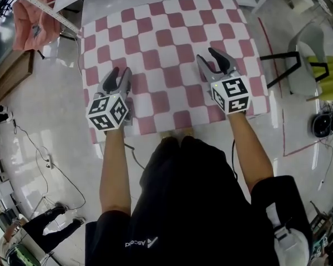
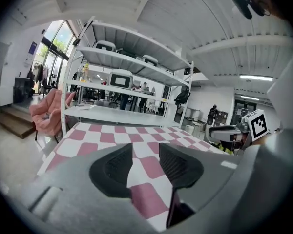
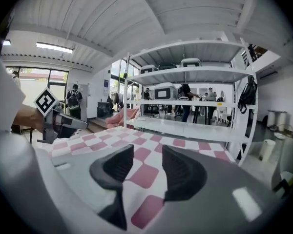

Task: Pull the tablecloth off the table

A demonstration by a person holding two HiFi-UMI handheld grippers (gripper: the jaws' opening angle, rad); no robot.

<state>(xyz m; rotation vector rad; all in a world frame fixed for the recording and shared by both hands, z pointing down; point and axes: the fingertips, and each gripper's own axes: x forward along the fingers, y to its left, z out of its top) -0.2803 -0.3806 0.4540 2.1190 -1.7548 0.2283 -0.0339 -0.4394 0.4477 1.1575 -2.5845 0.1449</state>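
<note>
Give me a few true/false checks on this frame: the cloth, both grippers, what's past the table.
1. The checked tablecloth lies spread out flat. True.
2. The left gripper is clamped on the cloth's edge. False: its jaws stand apart with nothing pinched between them.
3. The right gripper has its jaws apart over the cloth. True.
4. The cloth is blue and white. False: it is pink-red and white.
5. A white shelf rack stands beyond the table's far end. True.

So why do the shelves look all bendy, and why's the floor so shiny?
Left gripper view and right gripper view: wide-angle lenses bend the shelves and blacken the corners; head view: bright glare on the glossy floor.
</note>
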